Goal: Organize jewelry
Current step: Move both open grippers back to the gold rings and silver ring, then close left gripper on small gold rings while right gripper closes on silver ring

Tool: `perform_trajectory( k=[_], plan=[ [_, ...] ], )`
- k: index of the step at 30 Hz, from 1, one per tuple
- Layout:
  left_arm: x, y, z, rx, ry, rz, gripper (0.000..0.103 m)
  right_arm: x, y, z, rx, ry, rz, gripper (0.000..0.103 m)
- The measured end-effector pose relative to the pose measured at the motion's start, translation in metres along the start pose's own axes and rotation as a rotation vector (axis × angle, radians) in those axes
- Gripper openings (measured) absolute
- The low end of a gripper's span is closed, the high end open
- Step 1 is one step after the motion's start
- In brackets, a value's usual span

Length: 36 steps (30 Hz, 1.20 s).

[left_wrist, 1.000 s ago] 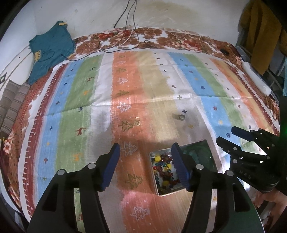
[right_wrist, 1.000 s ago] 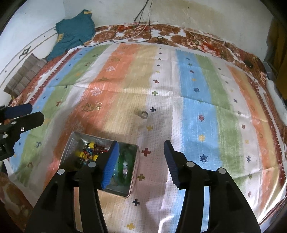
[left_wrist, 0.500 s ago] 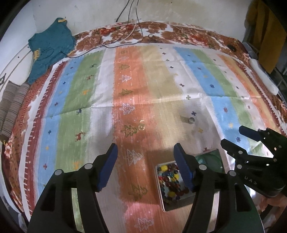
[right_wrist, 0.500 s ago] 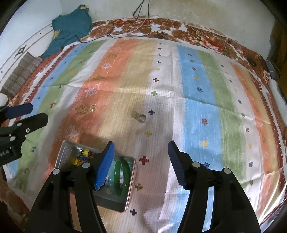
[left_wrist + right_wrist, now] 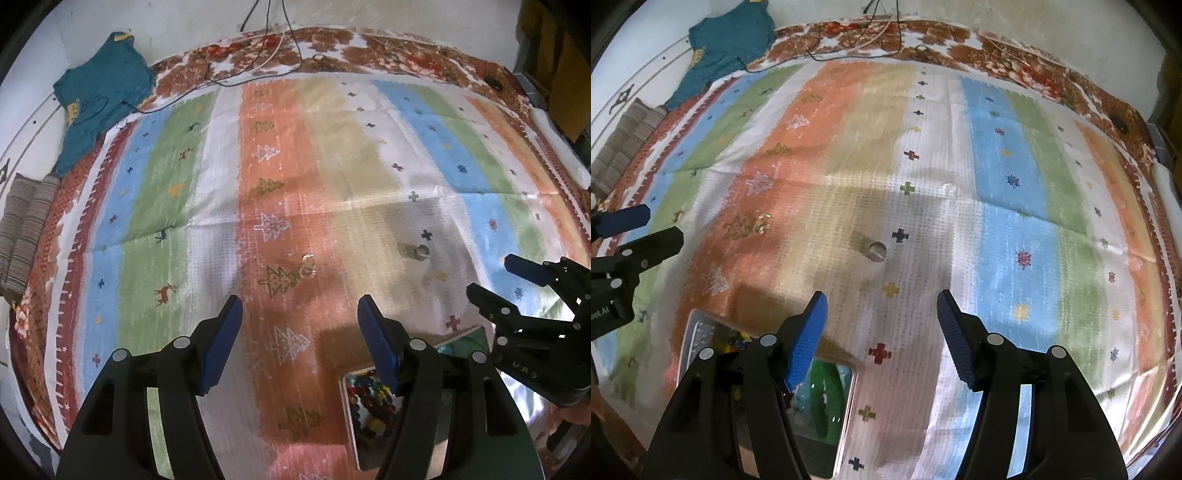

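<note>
Left gripper [image 5: 299, 325]: jaws spread, empty, above striped cloth [image 5: 221, 184]. Right gripper [image 5: 881, 325]: jaws spread, empty. Metal tray [image 5: 849, 398] on cloth below grippers; beads [image 5: 369, 398] in one compartment, green bangle [image 5: 822, 398] in other. Silver ring [image 5: 877, 252] on cloth ahead of right gripper, apart from tray. Gold earrings [image 5: 307, 265] on orange stripe ahead of left gripper.

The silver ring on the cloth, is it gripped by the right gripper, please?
No, the silver ring lies loose on the cloth ahead of the open right gripper.

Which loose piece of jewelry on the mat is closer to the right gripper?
The silver ring, lying on the beige stripe just ahead of the right gripper. The gold earrings sit farther left on the orange stripe.
</note>
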<state>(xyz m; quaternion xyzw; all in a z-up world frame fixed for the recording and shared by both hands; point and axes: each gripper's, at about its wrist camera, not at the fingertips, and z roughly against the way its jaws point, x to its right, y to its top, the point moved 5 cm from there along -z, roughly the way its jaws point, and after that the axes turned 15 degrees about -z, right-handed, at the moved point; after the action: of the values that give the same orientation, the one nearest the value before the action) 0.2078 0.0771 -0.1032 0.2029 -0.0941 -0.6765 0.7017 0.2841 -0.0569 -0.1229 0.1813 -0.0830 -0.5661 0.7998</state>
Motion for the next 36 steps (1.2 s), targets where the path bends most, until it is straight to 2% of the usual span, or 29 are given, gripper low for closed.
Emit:
perform_trajectory(
  k=[16, 27, 36],
  plan=[
    [-0.001, 0.014, -0.033, -0.046, 0.015, -0.033, 0.065, -0.002, 0.011, -0.032, -0.049, -0.013, 0.012, 0.061],
    [0.002, 0.025, -0.052, -0.072, -0.019, -0.040, 0.065, -0.005, 0.017, -0.045, -0.071, -0.011, 0.016, 0.061],
    [-0.004, 0.023, -0.080, -0.129, -0.030, -0.026, 0.065, -0.006, 0.021, -0.062, -0.094, -0.029, 0.010, 0.061]
  ],
)
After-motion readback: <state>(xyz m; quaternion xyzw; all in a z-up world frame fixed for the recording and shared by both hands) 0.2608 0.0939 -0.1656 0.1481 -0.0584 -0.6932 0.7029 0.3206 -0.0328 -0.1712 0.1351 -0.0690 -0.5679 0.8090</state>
